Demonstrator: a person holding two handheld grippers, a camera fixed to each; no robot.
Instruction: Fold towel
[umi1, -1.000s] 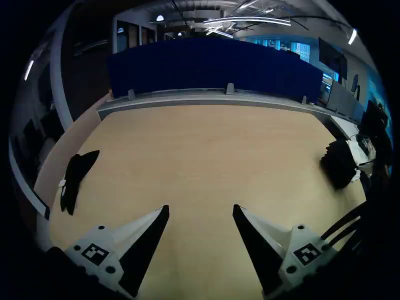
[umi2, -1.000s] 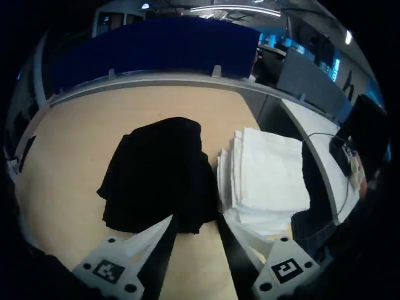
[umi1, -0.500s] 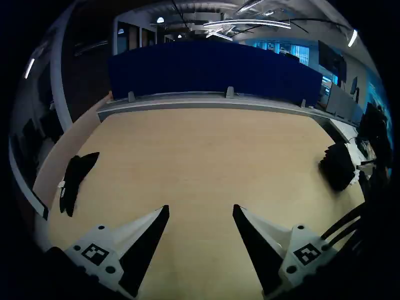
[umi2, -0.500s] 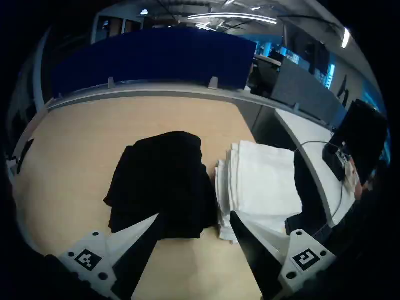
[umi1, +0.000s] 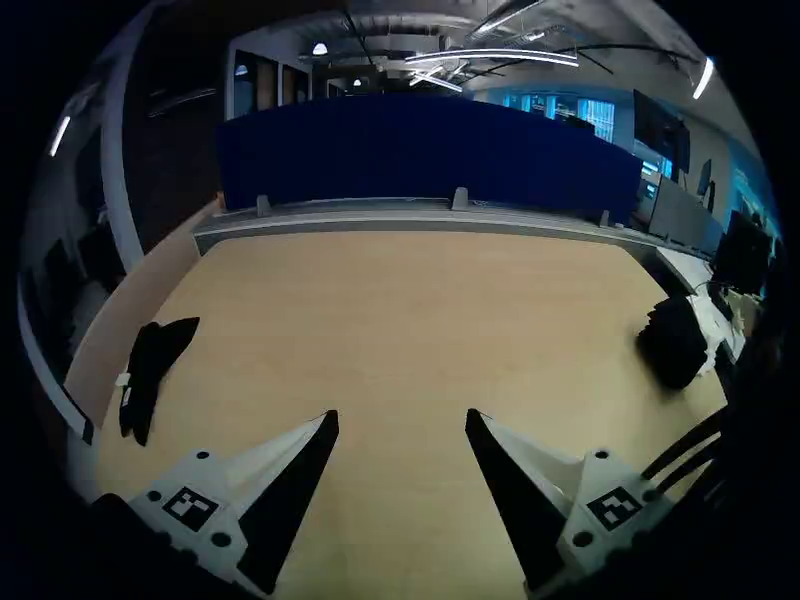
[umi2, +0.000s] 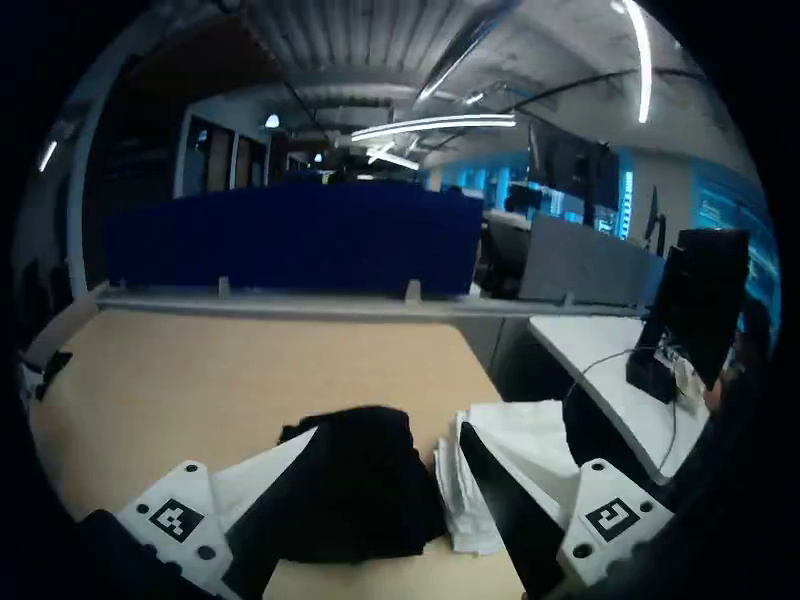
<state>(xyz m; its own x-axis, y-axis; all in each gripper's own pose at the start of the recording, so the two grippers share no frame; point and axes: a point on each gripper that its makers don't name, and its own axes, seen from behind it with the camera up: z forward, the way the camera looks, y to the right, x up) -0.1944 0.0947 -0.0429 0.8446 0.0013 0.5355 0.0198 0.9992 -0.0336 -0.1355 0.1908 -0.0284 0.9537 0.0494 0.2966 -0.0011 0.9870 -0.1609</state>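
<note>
**Right gripper tips up, 2 jaws wide, towel not gripped**

The left gripper is held level and low over the table, its 2 fingers spread wide with bare wood between them. It points toward the blue partition. A small black cloth lies at the table's left edge. The black towel sits well off to the right, near the table's corner.

In the right gripper view, the right gripper is pitched upward, its jaws also wide apart and closed on nothing. The black towel lies crumpled low between its fingers. The white towel stack is just beside it on the right. A monitor stands on the next desk.

Compared with 0.5 s ago, the right gripper has swung up. Ceiling lights now fill the top of its view, and both towels have dropped to the bottom. Its jaw gap matches 0.5 s ago and is wider than 1 s ago. The left gripper has barely moved.
</note>
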